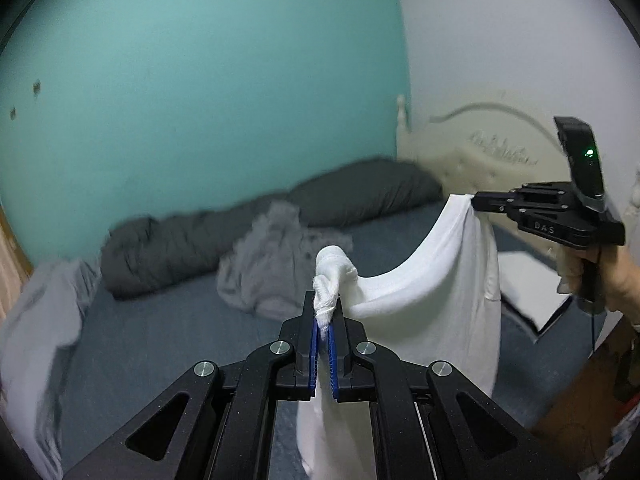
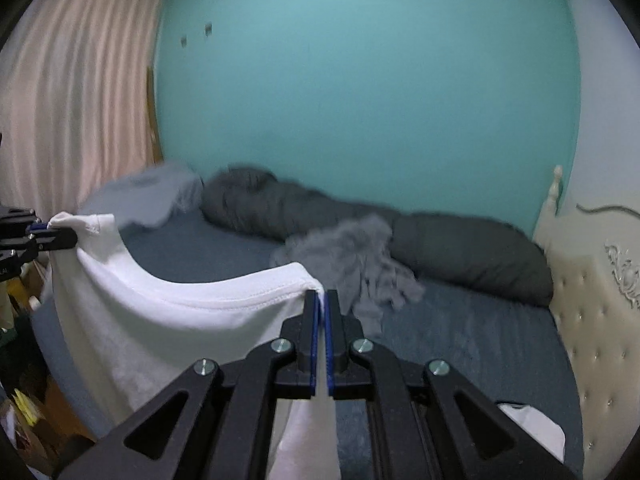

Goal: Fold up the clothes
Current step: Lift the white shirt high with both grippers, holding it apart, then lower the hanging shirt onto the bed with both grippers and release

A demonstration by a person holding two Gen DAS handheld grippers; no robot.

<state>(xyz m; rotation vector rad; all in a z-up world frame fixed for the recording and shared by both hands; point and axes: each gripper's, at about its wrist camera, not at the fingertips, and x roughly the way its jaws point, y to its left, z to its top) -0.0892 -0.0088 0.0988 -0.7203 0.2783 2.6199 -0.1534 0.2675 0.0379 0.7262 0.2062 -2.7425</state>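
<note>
White shirt (image 1: 432, 296) before grey clothes (image 1: 264, 272)

Teal wall (image 2: 360, 80), cream headboard (image 2: 580, 300), pink curtain (image 2: 72, 92).

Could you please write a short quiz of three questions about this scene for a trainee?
1. True or false: both grippers are shut on the white garment.
2. What lies crumpled on the bed behind it? A) grey clothing B) a red towel C) a black shoe
3. Does the white garment hang in the air or lie flat?

Key:
1. True: left gripper and right gripper each pinch it.
2. A, grey clothing.
3. It hangs in the air.
</note>
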